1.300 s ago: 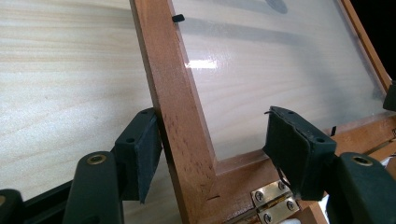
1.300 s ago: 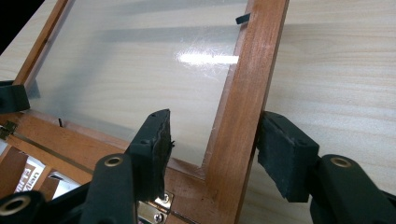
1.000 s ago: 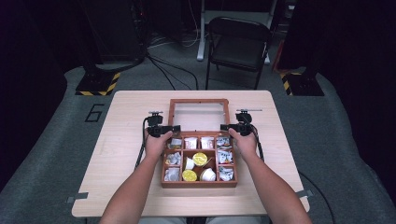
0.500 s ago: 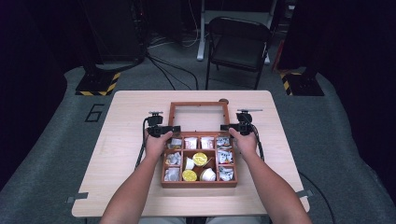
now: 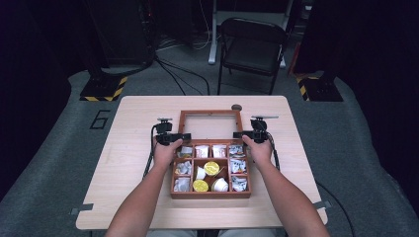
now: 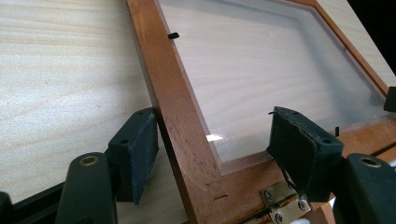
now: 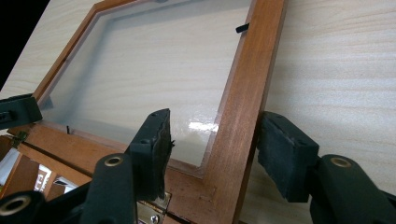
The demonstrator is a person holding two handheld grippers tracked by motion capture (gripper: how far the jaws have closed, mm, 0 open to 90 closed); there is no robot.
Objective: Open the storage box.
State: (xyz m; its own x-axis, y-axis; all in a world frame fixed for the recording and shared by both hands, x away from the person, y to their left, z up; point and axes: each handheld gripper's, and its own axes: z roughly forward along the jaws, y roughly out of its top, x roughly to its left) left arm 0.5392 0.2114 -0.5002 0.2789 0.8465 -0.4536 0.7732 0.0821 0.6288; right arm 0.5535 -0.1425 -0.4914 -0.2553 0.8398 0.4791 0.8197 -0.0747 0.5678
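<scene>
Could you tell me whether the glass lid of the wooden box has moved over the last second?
No. In the high view the lid lies open and flat, its far edge in the same place relative to the table's far edge as before.

A hinged wooden lid with a clear pane (image 5: 210, 126) lies open flat behind the compartmented wooden box (image 5: 211, 194), each side rail bracketed by gripper jaws. Bare pale wood tabletop (image 5: 128, 118) extends left, right and beyond; a small brown knob (image 5: 236, 107) sits near the lid's far corner.
</scene>
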